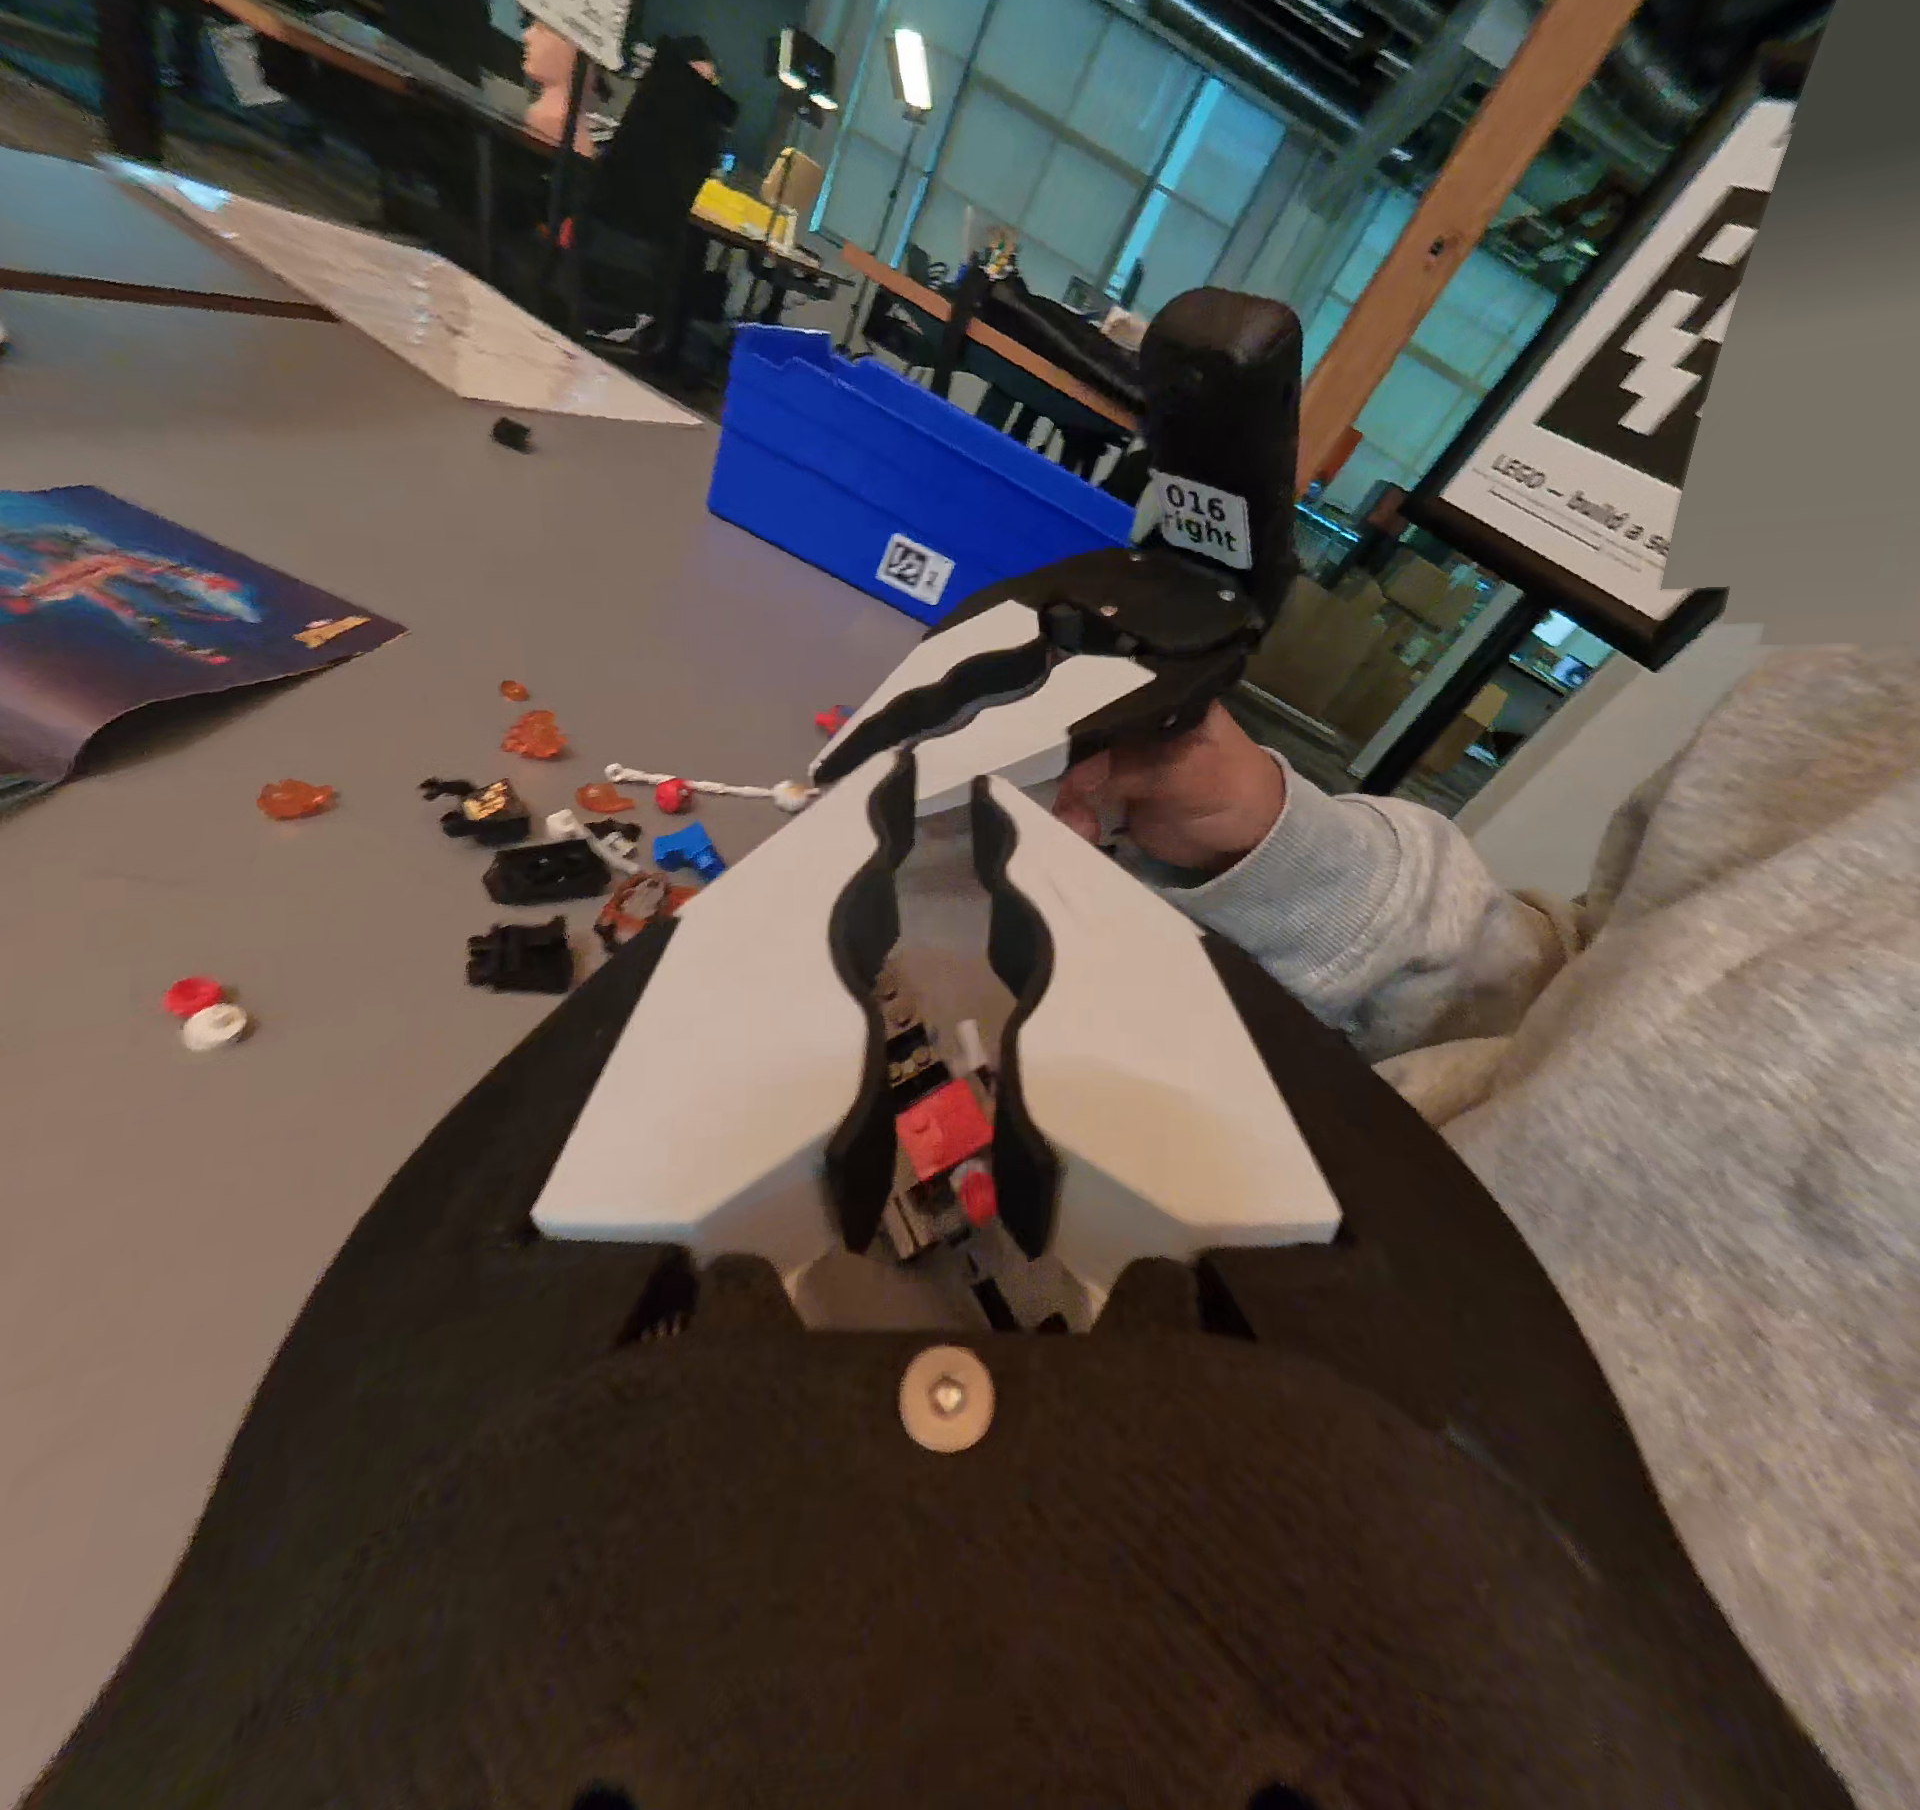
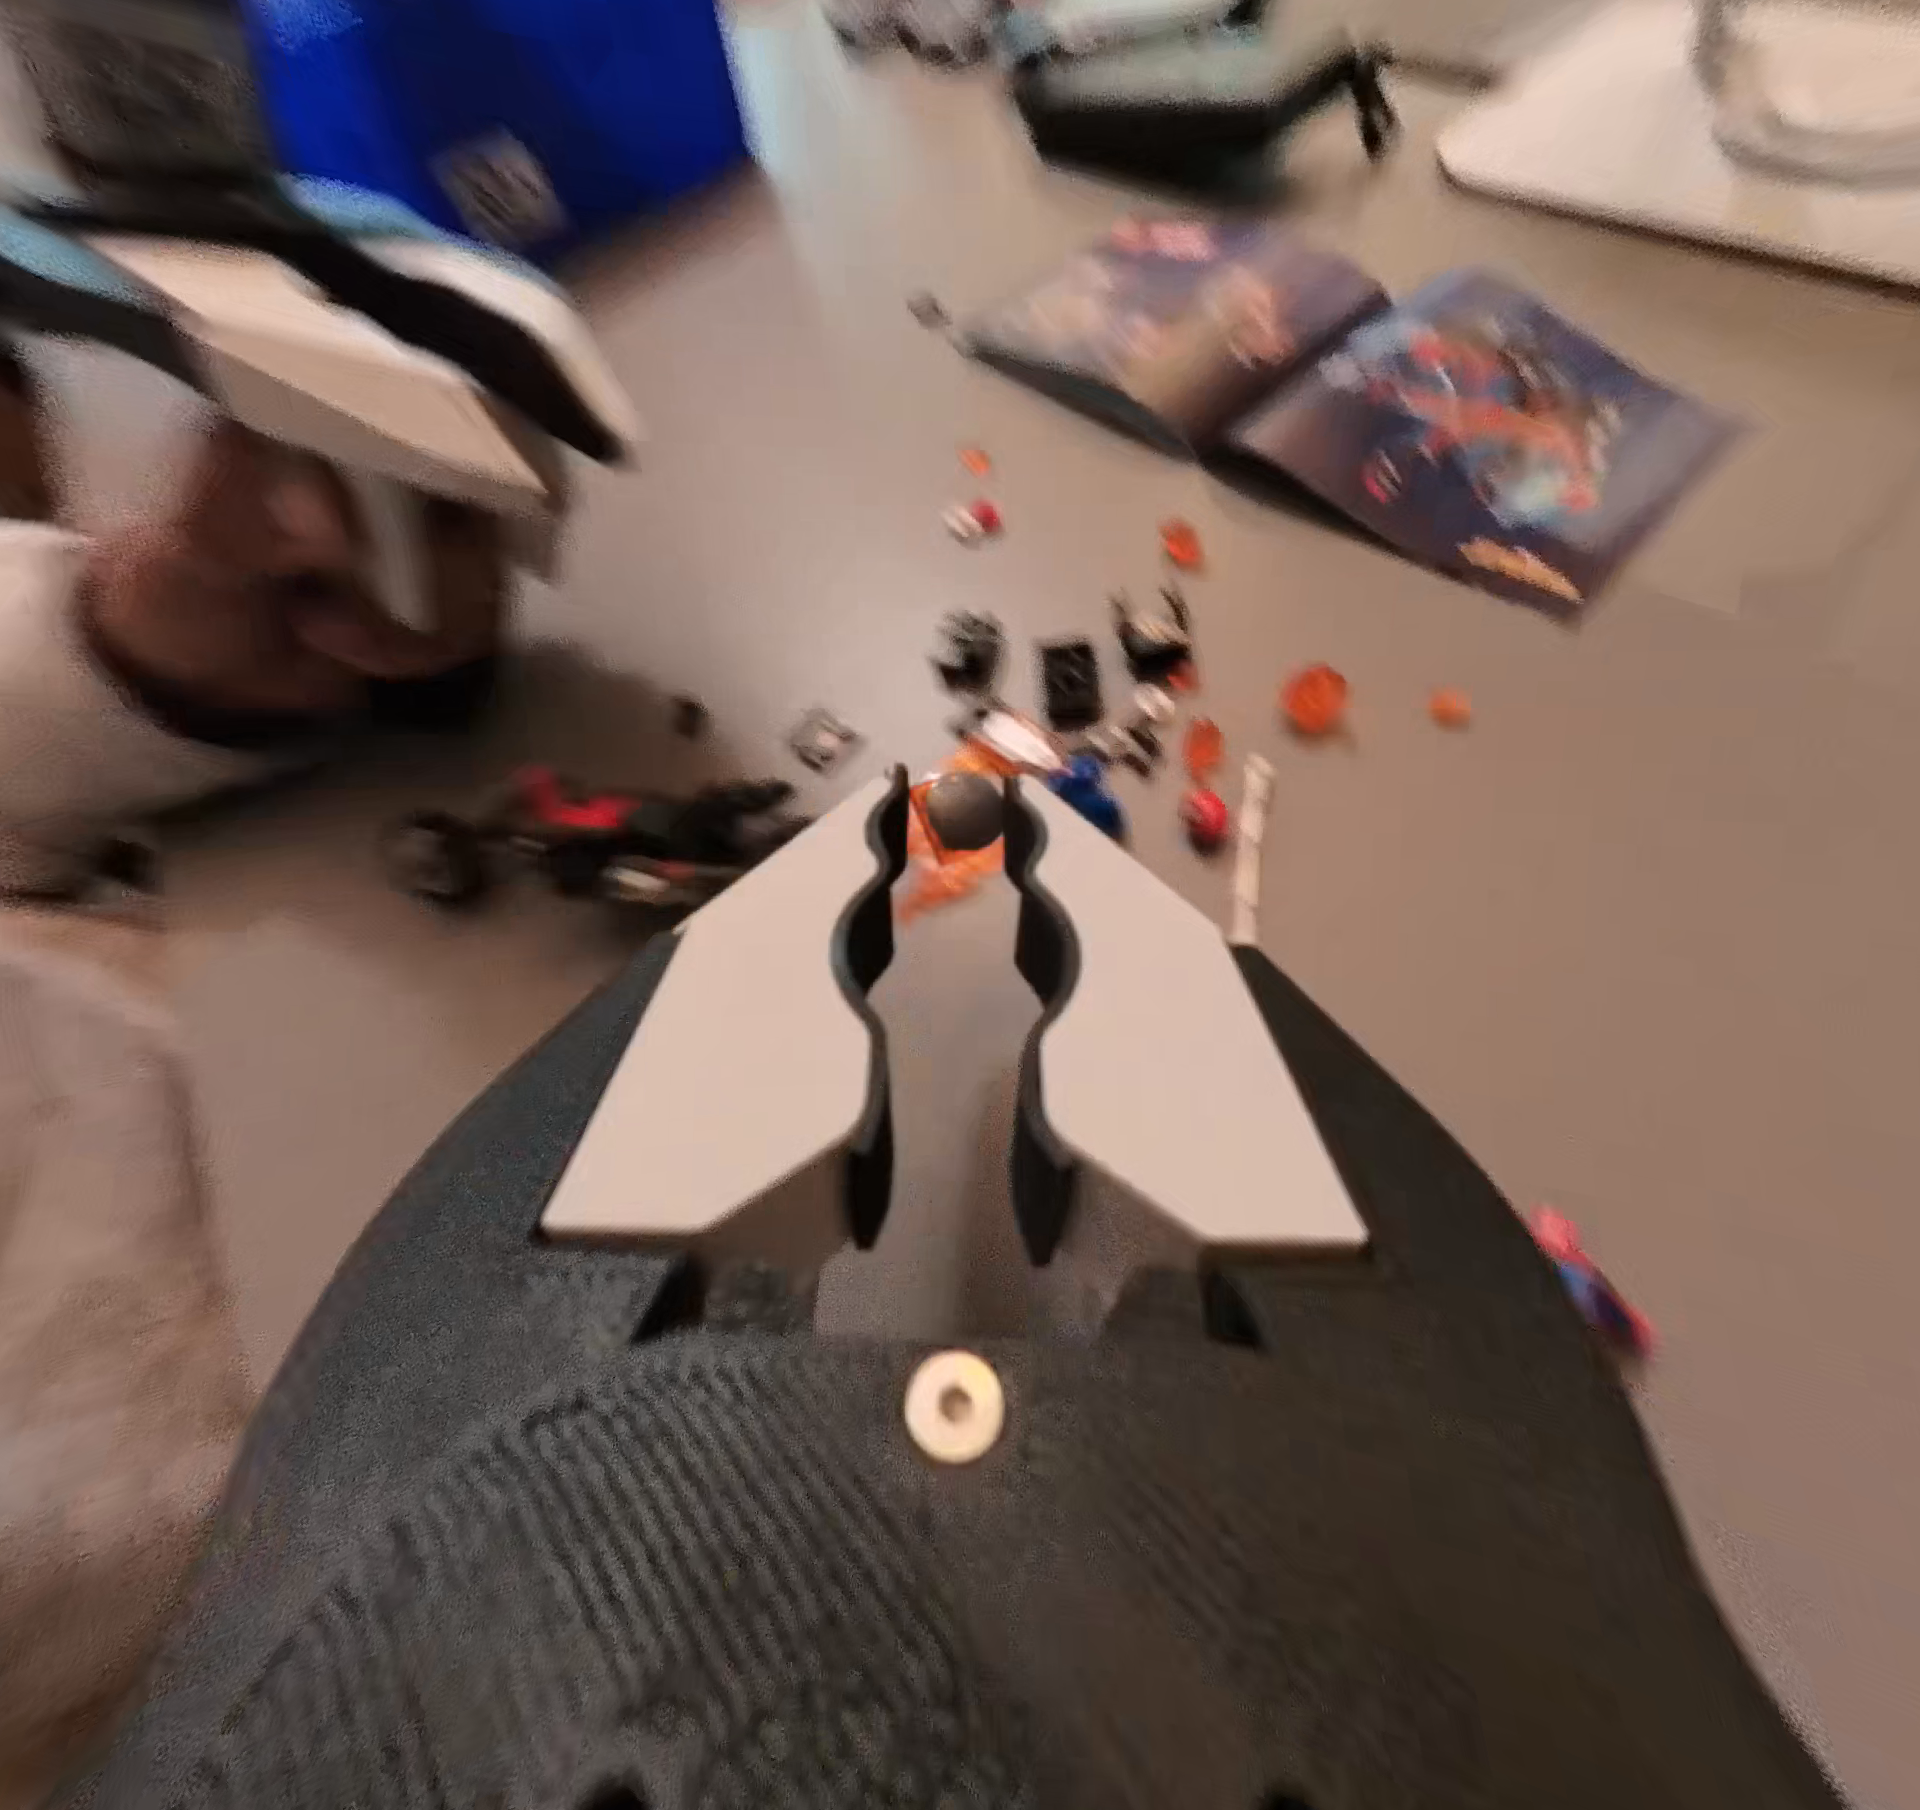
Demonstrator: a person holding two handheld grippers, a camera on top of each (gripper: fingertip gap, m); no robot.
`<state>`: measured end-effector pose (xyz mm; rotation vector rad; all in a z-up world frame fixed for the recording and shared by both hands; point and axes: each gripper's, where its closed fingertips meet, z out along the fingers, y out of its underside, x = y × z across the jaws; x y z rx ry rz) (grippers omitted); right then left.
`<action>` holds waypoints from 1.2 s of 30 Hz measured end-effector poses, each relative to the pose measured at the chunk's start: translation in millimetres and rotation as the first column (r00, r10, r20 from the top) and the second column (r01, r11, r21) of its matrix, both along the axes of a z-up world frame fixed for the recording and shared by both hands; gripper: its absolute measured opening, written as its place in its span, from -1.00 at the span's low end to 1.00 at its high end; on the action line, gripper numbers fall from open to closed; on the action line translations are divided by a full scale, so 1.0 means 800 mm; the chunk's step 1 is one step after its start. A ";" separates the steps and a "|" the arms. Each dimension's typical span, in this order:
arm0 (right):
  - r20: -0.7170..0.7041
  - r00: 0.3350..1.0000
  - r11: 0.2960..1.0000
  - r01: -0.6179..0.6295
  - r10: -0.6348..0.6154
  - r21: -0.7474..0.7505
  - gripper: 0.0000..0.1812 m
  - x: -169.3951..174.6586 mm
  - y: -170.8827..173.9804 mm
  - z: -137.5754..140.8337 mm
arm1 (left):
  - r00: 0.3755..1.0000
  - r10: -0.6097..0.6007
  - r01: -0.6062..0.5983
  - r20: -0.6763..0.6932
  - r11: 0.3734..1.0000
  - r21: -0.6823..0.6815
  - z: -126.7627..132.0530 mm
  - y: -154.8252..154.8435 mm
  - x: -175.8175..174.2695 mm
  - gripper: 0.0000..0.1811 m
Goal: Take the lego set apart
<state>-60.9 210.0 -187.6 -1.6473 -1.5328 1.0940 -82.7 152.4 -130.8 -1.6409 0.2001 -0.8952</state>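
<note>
A black and red lego vehicle lies on the grey table under my left gripper. In the left wrist view the vehicle shows through the narrow gap of the left gripper, which hovers above it, slightly open and empty. My right gripper is shut on a dark round piece, an orange piece showing just below it. In the left wrist view the right gripper sits just beyond my left fingertips. Loose orange, black and blue pieces lie spread on the table.
A blue bin stands at the back of the table, and an open instruction booklet lies to the left. Red and white round pieces lie apart. A small red-blue figure lies to my right. A grey sleeve is beside the grippers. Left tips to right tips: about 8 cm.
</note>
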 end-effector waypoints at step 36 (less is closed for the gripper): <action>-0.521 0.840 0.851 -0.379 0.152 -0.362 -0.63 -0.010 -0.107 0.116 | 0.953 -0.156 0.085 0.261 0.961 0.262 0.072 -0.035 0.011 -0.96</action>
